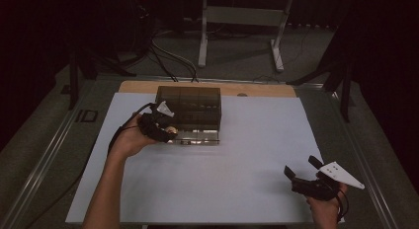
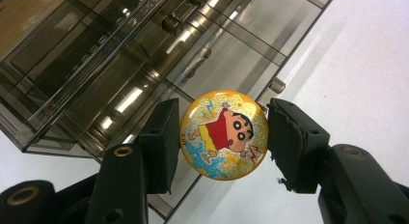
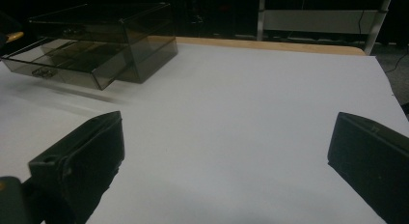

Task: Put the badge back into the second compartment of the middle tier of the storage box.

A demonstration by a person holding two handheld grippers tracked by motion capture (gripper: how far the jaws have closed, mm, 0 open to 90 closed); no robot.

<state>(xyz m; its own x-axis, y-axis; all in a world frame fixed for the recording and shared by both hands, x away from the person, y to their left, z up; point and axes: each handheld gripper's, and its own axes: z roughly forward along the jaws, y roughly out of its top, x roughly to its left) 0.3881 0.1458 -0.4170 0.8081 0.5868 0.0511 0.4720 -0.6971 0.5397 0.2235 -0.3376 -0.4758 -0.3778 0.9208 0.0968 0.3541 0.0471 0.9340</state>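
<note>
A round orange glitter badge [image 2: 223, 135] with a cartoon child on it sits between the black jaws of my left gripper [image 2: 223, 137], and both pads press on its rim. The badge hangs over the pulled-out bottom drawer [image 2: 144, 93] of a smoked see-through drawer box [image 1: 188, 106]. In the high view my left gripper [image 1: 167, 132] is at the box's front left corner, by the open drawer [image 1: 197, 136]. My right gripper [image 1: 302, 168] rests near the table's front right with its jaws wide apart and nothing between them [image 3: 226, 151]. The drawer box [image 3: 103, 38] stands far off to its left.
A white sheet [image 1: 247, 155] covers the table, and a strip of wooden edge [image 1: 257, 89] shows at the back. Behind the table, a white metal frame [image 1: 242, 21] and cables [image 1: 163, 56] lie on the floor. Dark stands flank both sides.
</note>
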